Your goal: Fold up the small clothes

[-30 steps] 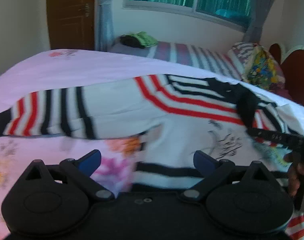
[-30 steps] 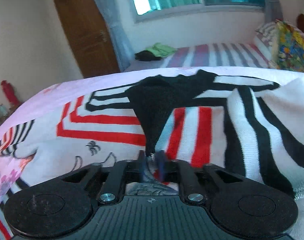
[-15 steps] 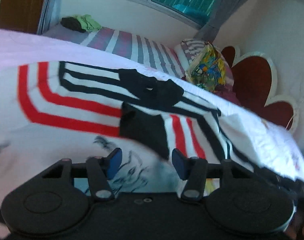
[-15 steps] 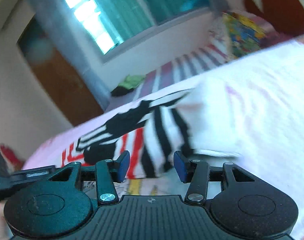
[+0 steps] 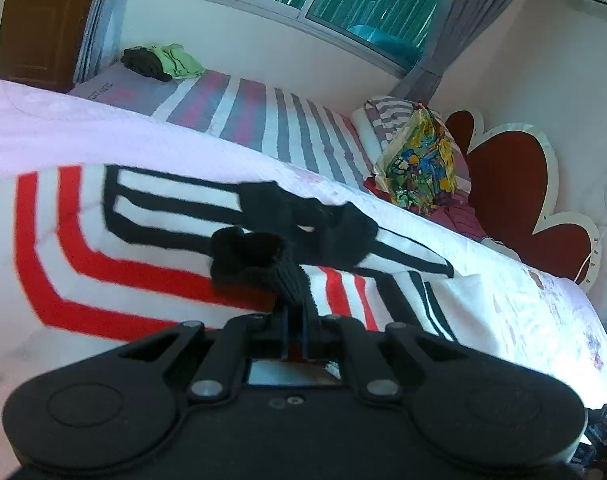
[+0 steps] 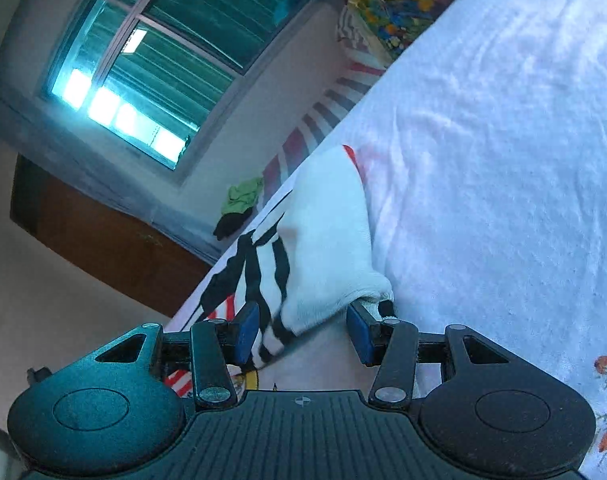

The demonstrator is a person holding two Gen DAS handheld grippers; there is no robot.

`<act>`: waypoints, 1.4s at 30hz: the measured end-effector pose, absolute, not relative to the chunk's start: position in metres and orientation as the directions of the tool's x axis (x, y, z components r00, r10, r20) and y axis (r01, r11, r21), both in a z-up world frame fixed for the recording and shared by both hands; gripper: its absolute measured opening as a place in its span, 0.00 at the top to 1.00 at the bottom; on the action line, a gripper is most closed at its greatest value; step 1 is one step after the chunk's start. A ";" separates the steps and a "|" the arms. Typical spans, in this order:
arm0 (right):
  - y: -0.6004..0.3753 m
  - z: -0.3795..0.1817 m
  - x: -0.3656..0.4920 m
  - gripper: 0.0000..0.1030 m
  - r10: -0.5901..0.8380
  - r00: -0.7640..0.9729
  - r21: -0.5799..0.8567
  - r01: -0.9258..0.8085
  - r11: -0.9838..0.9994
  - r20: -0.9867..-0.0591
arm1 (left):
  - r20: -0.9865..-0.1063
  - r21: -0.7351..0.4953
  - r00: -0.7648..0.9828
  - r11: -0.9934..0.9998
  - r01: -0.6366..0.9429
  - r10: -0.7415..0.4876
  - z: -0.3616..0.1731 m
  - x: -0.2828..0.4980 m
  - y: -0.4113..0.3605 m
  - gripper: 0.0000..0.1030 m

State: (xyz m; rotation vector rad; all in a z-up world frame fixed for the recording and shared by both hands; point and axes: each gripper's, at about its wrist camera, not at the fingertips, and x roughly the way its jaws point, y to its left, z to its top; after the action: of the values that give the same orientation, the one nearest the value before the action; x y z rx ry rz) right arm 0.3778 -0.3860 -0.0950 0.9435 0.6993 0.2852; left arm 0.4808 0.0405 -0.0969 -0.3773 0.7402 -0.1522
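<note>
Spread across the bed (image 5: 83, 128): striped sweater (image 5: 115, 236), body mostly flat, one sleeve brought in over it, so folding looks barely begun. Right side: second sleeve (image 6: 327, 248) lying between half-spread right tongs (image 6: 303, 332), not pinched. Left tongs (image 5: 293, 334) pressed together, pinching the black cuff (image 5: 259, 260).

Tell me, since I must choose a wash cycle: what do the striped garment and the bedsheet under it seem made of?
Striped garment: likely knitted yarn with a soft matte finish; its black cuff shows ribbing. Bedsheet: probably thin woven cotton or a blend, matte, finely wrinkled, with a faint print.
</note>
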 end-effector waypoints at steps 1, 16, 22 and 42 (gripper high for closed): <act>-0.384 -0.097 0.378 0.52 0.517 0.746 0.824 0.074 0.562 -0.420 | -0.631 -0.380 0.731 0.925 0.002 -0.261 -0.096 0.481 0.044 0.94; -0.393 -0.117 0.393 0.94 0.480 0.733 0.815 0.176 0.551 -0.483 | -0.638 -0.416 0.721 0.909 -0.027 -0.270 -0.113 0.466 0.057 0.95; -0.388 -0.108 0.389 0.94 0.458 0.731 0.758 0.123 0.641 -0.506 | -0.632 -0.358 0.739 0.934 -0.011 -0.233 -0.104 0.453 0.044 0.95; -0.344 -0.085 0.430 0.94 0.360 0.715 0.421 -0.101 0.902 -0.600 | -0.620 -0.057 0.745 0.961 0.270 -0.246 -0.102 0.481 -0.088 0.42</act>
State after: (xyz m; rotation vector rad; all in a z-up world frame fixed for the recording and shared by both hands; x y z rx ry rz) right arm 0.4302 -0.3440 -0.0854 0.3755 0.7342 0.2616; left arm 0.4814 -0.0877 -0.1022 0.0375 0.6728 -0.2829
